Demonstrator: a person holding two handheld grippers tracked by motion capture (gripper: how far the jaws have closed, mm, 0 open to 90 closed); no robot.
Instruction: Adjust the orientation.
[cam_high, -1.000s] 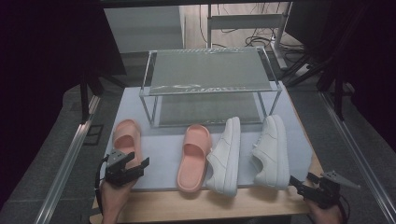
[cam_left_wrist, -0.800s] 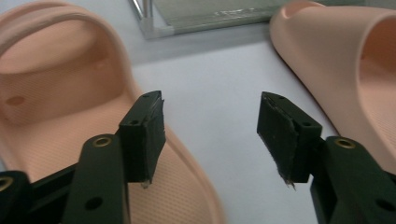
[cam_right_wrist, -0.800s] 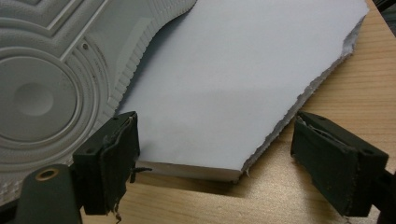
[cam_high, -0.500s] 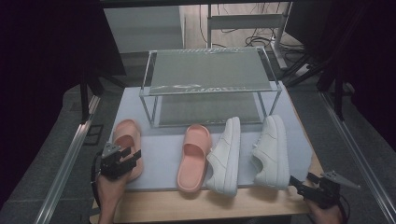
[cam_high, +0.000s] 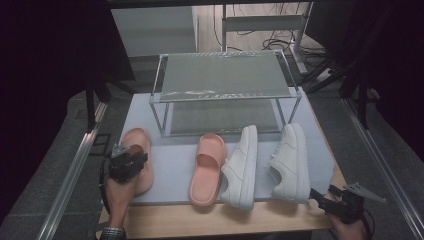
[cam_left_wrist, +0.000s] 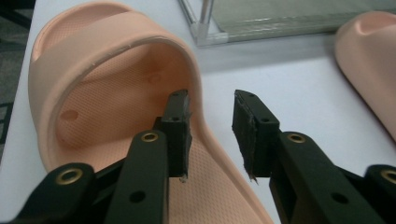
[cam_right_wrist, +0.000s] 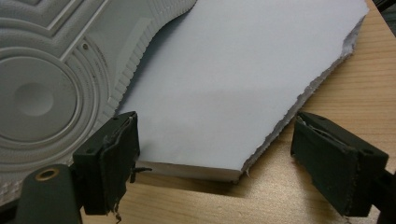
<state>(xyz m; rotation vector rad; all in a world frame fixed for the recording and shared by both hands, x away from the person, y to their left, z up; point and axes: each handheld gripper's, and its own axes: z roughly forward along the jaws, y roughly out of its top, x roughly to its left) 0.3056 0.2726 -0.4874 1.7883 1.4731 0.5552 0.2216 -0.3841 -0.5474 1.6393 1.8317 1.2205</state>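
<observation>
1. I am working my left gripper over the heel end of the left pink slide sandal, which is lying on the pale grey mat at its left side, in front of the glass shelf rack.
2. In the left gripper view, I am seeing my left gripper straddling the sandal's side wall: one jaw is sitting inside the footbed, the other outside over the mat.
3. Those jaws have just been closing on that wall, with a gap remaining at the outer pad; they are not clamping it yet.
4. I am holding my right gripper low at the table's near right corner, just beside the right white sneaker.
5. In the right gripper view, its jaws are standing wide apart with nothing between them except the mat's corner and wooden table; the sneaker's sole is lying at the left.
6. A second pink slide and another white sneaker are lying between them.
</observation>
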